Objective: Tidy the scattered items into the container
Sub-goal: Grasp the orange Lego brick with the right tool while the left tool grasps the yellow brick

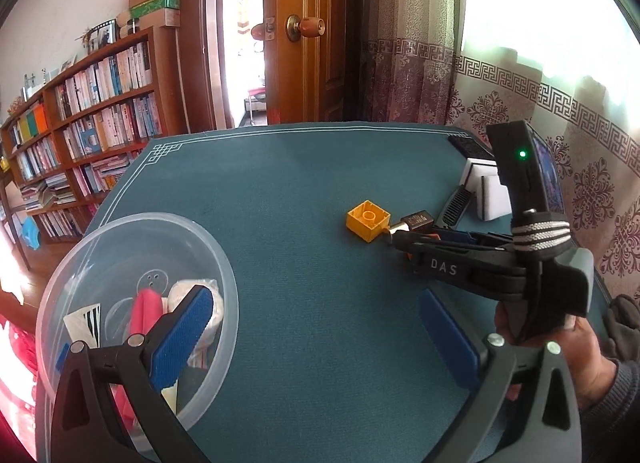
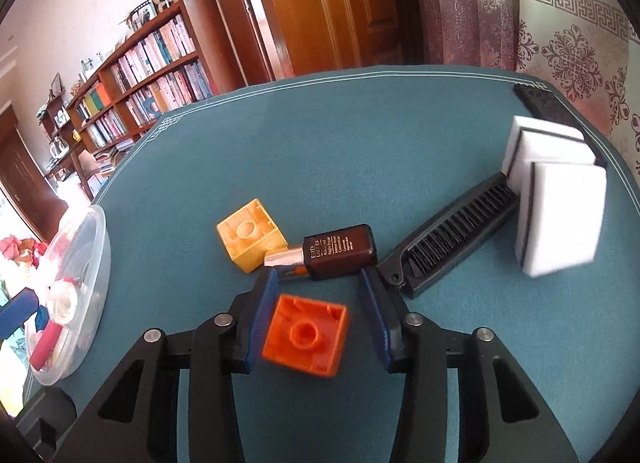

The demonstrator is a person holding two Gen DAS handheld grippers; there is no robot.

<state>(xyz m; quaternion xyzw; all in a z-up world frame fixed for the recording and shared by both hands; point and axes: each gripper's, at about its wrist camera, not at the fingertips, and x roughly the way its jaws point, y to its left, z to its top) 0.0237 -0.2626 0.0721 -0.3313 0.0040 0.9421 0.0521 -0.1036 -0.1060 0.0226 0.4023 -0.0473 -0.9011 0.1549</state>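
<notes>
On the teal cloth-covered table [image 2: 320, 135], the clear round plastic container [image 1: 132, 263] sits at the left edge, part-filled; the left gripper [image 1: 312, 327] hangs wide open and empty by it. The right gripper [image 2: 320, 315], fingers parted, straddles the orange plastic block [image 2: 306, 337] without visibly clamping it, apparently lined up for pickup.

A tall brown wooden bookshelf [image 1: 92, 123] lines the pale wall, beside a wooden door [image 1: 312, 31]; patterned curtains [image 1: 540, 103] glow with daylight.
</notes>
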